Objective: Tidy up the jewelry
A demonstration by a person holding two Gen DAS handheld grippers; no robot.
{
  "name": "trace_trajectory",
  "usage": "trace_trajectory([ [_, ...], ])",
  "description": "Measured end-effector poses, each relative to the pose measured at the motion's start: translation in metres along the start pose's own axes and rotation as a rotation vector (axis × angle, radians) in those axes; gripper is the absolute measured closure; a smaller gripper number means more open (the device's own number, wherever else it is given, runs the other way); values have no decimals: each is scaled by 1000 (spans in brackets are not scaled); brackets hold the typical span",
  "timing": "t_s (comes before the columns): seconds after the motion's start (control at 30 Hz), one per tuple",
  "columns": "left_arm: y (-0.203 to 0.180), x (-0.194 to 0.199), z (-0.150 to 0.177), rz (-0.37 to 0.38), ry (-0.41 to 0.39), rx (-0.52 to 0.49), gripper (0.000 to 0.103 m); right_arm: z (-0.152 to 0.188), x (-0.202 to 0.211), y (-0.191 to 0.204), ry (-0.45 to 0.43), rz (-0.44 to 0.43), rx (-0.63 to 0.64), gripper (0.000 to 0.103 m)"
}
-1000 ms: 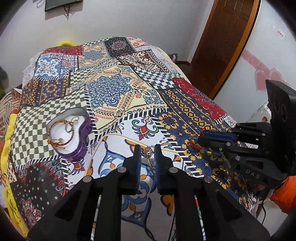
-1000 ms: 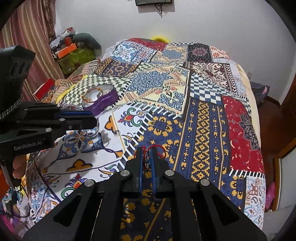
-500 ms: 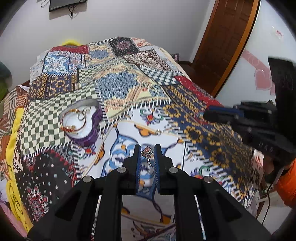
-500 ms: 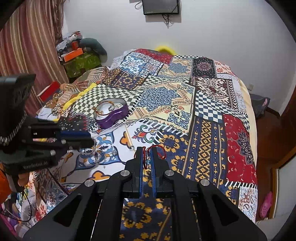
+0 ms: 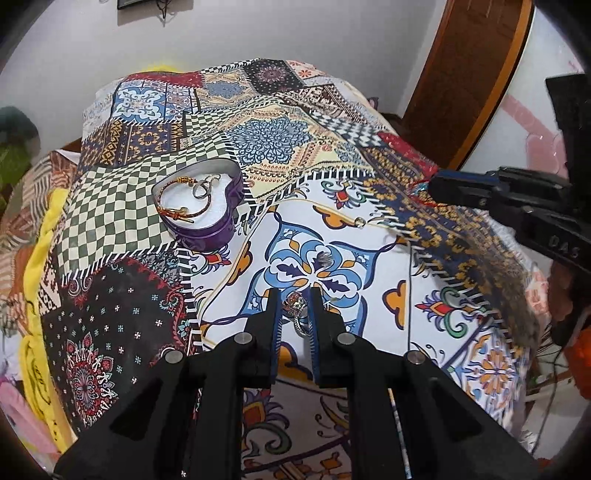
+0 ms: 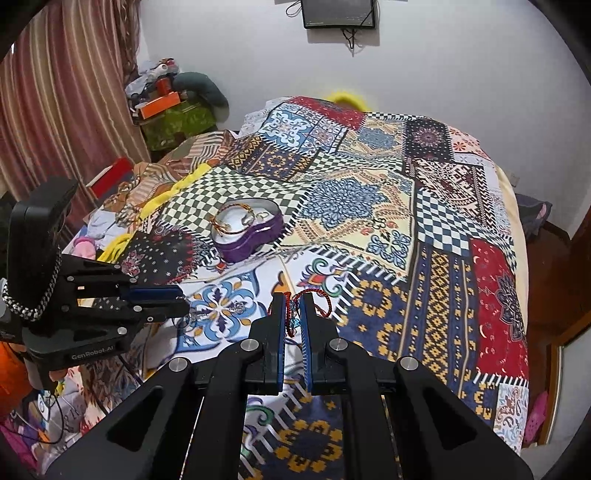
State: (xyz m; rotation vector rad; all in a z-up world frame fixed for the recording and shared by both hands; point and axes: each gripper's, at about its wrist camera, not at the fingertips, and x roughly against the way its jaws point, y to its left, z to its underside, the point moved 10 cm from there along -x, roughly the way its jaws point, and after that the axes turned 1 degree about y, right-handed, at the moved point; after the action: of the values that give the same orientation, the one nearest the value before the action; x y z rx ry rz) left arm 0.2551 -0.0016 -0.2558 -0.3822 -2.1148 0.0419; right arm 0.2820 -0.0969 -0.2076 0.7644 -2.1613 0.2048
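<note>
Bed with patchwork bedspread fills both views, largest thing; wooden door on its far right side, striped curtain and a clutter pile with an orange box on the left, wall screen above the head end. Purple heart-shaped tin sits on the green check patch, open top up, white lining, point of the heart toward the cameras; inside it a gold-red bracelet lying flat in a loop and silver rings touching it. Small round silver piece and a tiny ring lie loose on the white-blue patch, apart from each other. Left gripper, jaws nearly closed, pinching a silver chain with a patterned pendant; chain hangs down between the jaws. Right gripper, jaws nearly closed on a red cord bracelet, loop sticking out up and right past the tips, over the navy-yellow patch. Nothing between the grippers and the tin.
</note>
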Motion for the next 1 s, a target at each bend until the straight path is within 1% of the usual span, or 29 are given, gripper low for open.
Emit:
trace_trajectory([
  [0.07, 1, 7, -1, 16, -17, -2, 91, -3, -2, 4, -2, -7, 2, 96],
  [0.2, 0, 14, -3, 11, -37, -21, 91, -6, -7, 12, -2, -21, 6, 96],
  [0.33, 6, 15, -4, -16, -49, -17, 91, -7, -12, 19, 5, -33, 16, 96],
  [0.47, 19, 14, -9, -31, -57, 17, 91, -11, -16, 25, 5, -48, 22, 96],
  [0.73, 49, 23, -32, -59, -119, 84, 91, -42, -21, 38, -33, -64, 43, 96],
  [1.0, 79, 24, -51, -86, -152, 130, 91, -68, -36, 48, -46, -83, 55, 96],
])
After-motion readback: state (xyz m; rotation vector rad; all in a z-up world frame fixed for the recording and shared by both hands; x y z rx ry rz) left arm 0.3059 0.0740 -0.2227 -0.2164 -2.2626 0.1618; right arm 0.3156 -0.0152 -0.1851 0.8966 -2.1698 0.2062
